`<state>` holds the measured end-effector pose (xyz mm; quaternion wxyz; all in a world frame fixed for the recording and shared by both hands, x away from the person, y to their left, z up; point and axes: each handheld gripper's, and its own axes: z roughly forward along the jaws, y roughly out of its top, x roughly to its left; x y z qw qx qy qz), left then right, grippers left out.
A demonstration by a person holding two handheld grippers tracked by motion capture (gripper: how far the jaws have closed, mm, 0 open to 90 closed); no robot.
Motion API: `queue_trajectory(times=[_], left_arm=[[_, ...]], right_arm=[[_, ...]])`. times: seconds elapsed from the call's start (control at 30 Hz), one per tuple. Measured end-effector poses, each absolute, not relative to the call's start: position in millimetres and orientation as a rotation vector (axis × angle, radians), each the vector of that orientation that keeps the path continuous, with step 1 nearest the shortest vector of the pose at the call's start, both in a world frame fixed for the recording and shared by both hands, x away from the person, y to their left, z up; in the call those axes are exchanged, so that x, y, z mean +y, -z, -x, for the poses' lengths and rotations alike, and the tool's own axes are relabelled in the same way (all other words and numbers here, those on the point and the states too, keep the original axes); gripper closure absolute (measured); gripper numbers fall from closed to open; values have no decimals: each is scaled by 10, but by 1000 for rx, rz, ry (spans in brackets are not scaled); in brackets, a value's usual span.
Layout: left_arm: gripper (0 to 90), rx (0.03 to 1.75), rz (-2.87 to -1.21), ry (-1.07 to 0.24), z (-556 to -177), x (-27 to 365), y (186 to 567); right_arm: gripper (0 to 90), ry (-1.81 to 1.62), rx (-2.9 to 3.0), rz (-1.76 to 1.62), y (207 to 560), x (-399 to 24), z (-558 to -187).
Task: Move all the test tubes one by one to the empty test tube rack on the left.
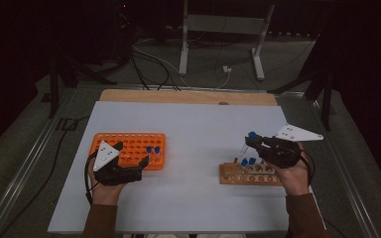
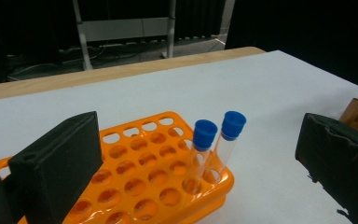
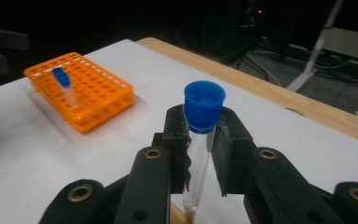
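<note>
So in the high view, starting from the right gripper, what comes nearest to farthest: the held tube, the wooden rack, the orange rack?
1. Held tube, clamped in the right gripper.
2. Wooden rack, just below it.
3. Orange rack, across the table at left.

Between the orange rack (image 1: 129, 148) on the left and the wooden rack (image 1: 248, 174) on the right, the white surface (image 1: 193, 129) lies bare, a wide lane a hand could cross freely. The far half of the surface is open too, up to the wooden edge. Two blue-capped tubes (image 2: 214, 149) stand upright at the orange rack's right end, sticking up into any low pass there. The left hand-held gripper (image 1: 131, 154) sits at that rack's near edge, jaws apart. The right hand-held gripper (image 1: 255, 144), clamped on a capped tube (image 3: 200, 140), hangs above the wooden rack, where two more capped tubes (image 1: 248, 161) stand.
</note>
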<state>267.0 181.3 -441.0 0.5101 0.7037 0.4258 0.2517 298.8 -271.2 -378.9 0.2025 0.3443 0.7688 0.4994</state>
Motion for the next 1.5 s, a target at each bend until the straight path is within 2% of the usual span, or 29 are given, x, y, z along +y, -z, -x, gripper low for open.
queue_trajectory(times=[0.73, 0.9, 1.17, 1.33, 1.5], left_arm=[[21, 932, -1716, -573, -2645, 1519, 4353], [66, 891, -1737, -557, -2624, 1402, 4356], [85, 836, -1770, -521, -2596, 1206, 4362], [184, 793, -1786, -508, -2567, 1088, 4369], [350, 770, -1798, -514, -2547, 998, 4376]], right_arm=[[769, -1450, 2263, -857, 3831, -1889, -3033], [769, -1463, 2282, -856, 3874, -1739, -3029], [769, -1479, 2326, -827, 3923, -1493, -3016], [769, -1494, 2350, -807, 3946, -1360, -2995], [769, -1520, 2372, -792, 3971, -1262, -2967]])
